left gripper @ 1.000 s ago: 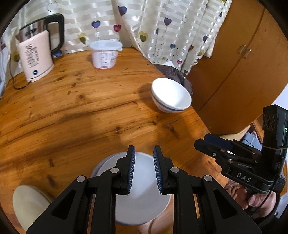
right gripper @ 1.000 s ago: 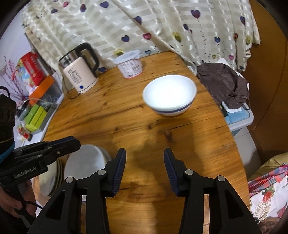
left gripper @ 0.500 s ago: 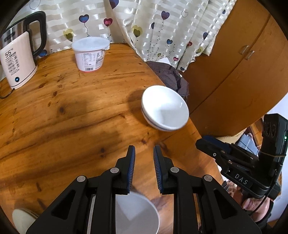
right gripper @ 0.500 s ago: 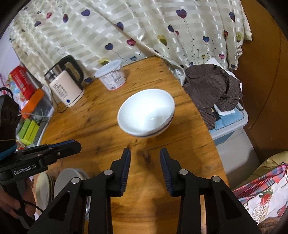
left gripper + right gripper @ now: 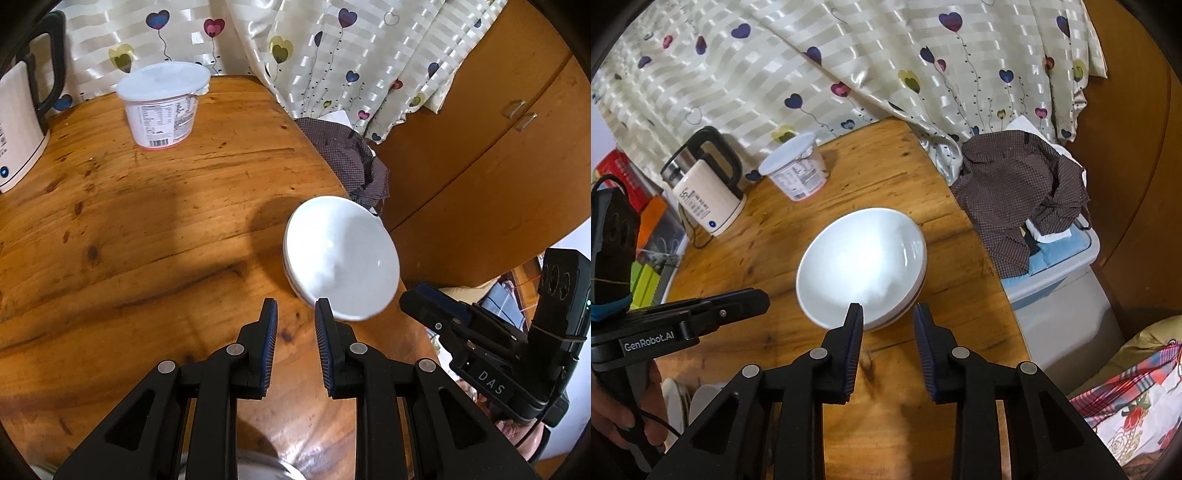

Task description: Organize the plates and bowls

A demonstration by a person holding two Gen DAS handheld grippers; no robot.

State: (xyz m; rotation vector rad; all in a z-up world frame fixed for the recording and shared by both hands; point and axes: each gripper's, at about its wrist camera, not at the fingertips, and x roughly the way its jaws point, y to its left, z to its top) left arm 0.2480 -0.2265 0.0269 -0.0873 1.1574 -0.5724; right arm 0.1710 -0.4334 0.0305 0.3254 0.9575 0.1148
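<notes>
item: white bowls point(image 5: 862, 264), nested pair, near the right edge of the round wooden tabletop point(image 5: 147, 229), awaiting pickup.

the right gripper point(image 5: 888, 326) hovers with its tongs spread and empty, the left tip at the near rim of the bowls, seemingly lined up to straddle that rim for a pinch. the left gripper point(image 5: 295, 325) has its tongs parted by a narrow gap, holding nothing, just beside the bowls, likely standing by. plates point(image 5: 685, 400) stack at the near left edge, probably the sorting spot. legible writing: "genrobot.ai" on the left gripper body, "das" on the right gripper body, "55°" on the cream kettle point(image 5: 703, 195). the lidded tub point(image 5: 162, 105) at the far edge carries a barcode and fine print too small to read.
</notes>
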